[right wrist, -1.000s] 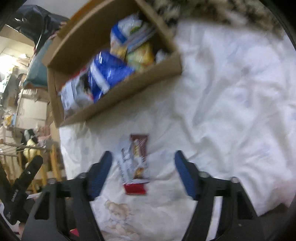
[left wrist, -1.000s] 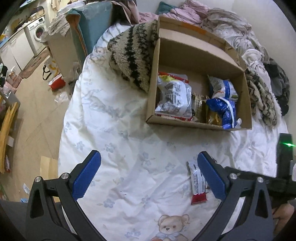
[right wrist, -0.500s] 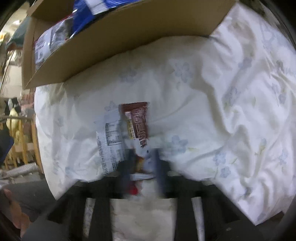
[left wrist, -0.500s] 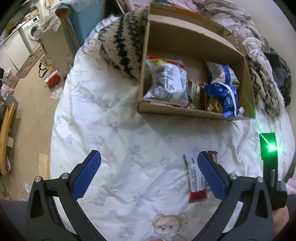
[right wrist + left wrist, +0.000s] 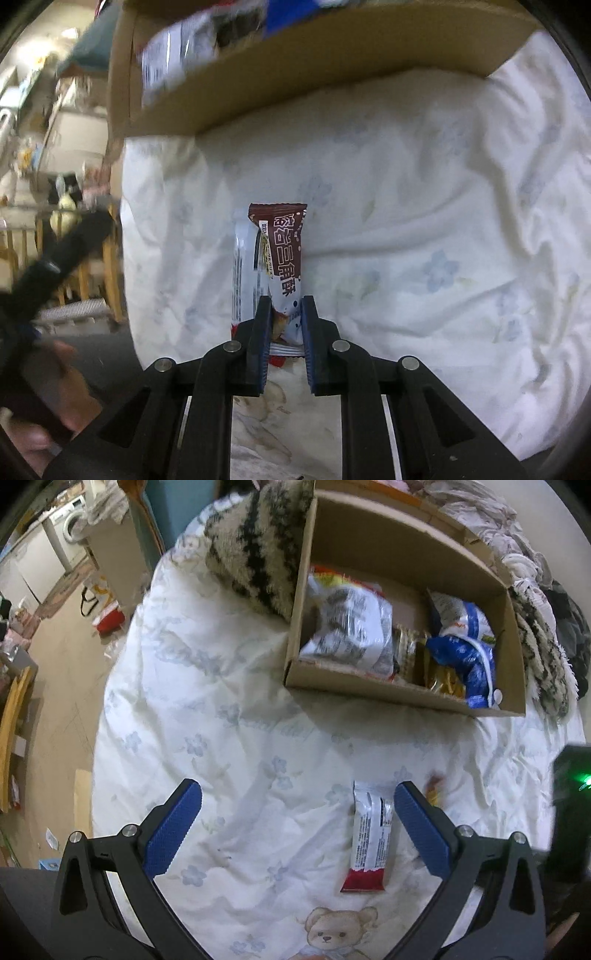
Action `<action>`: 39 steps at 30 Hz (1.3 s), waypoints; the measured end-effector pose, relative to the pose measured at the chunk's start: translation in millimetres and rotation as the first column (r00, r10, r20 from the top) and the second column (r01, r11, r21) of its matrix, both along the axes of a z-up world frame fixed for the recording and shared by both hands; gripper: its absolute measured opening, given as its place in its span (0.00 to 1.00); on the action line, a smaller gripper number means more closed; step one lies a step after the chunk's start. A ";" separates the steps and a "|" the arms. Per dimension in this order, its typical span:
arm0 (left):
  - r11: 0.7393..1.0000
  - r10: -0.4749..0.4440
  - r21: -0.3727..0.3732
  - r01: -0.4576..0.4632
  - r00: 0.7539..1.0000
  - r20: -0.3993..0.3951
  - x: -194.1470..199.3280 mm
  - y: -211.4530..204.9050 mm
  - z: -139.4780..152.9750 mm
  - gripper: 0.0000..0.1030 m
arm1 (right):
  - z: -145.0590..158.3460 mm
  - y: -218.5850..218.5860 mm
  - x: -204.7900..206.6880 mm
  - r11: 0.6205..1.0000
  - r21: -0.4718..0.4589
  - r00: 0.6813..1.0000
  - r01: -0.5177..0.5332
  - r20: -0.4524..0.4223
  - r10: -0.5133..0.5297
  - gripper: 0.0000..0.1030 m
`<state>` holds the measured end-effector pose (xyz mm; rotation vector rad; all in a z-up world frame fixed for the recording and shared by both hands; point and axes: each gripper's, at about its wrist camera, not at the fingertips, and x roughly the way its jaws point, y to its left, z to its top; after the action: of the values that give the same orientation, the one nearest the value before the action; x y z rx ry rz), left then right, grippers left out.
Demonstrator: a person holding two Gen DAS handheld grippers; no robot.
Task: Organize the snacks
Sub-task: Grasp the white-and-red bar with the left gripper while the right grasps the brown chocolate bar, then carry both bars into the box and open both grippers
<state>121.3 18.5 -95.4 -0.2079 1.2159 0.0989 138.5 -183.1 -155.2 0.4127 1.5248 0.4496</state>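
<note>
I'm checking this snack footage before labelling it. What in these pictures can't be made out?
- Brown-topped snack bar: right wrist view, lower end hidden by the right gripper jaws.
- Open cardboard box: same view, contents blurred, cut off at the top edge.
- Silver-and-red snack bar: left wrist view, print too small.

Bedsheet (image 5: 229,716): white w/ pale blue flower print; brown teddy bear motif (image 5: 332,930) at near edge.
Cardboard box (image 5: 388,692): plain tan brown.
Inside box: white/silver bag (image 5: 351,627) w/ black print, red-yellow top edge; blue bag (image 5: 461,657) w/ white stripe; yellow-gold pkt (image 5: 443,681) btwn, partly hidden.
Blanket (image 5: 255,546): cream shag w/ black zigzag bands.
Snack bar (image 5: 369,834): silver-white wrapper, black text, red end.
Choc bar (image 5: 284,258): brown top, white lettering, white lower part.
Left gripper (image 5: 297,827): black frame, blue textured pads (image 5: 173,830).
Right gripper (image 5: 286,332): black frame, blue pad edges.
Floor (image 5: 62,686): beige.
</note>
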 end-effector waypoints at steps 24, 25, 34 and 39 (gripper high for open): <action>0.970 -0.234 0.021 0.243 0.951 -0.202 -5.3 -74.9 -75.9 0.26 | 20.5 -63.7 0.7 0.980 -0.018 0.978 0.196 0.077 -0.194 0.16; 0.972 -0.225 0.021 0.233 0.954 -0.198 -5.3 -72.7 -73.7 0.26 | 20.1 -62.5 0.7 0.981 -0.019 0.979 0.191 0.076 -0.189 0.16; 0.978 -0.198 0.028 0.207 0.962 -0.188 -10.8 -55.7 -68.3 0.26 | 22.4 -51.2 0.1 0.987 -0.028 0.983 0.158 0.093 -0.155 0.16; 0.979 -0.188 0.045 0.200 0.964 -0.189 -12.4 -56.7 -65.6 0.26 | 22.4 -47.6 -2.7 0.990 -0.040 0.986 0.138 0.099 -0.134 0.16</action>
<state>108.9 -38.2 -161.0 -0.0226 1.4090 -0.0148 135.8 -230.7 -132.7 0.4493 1.4012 0.3218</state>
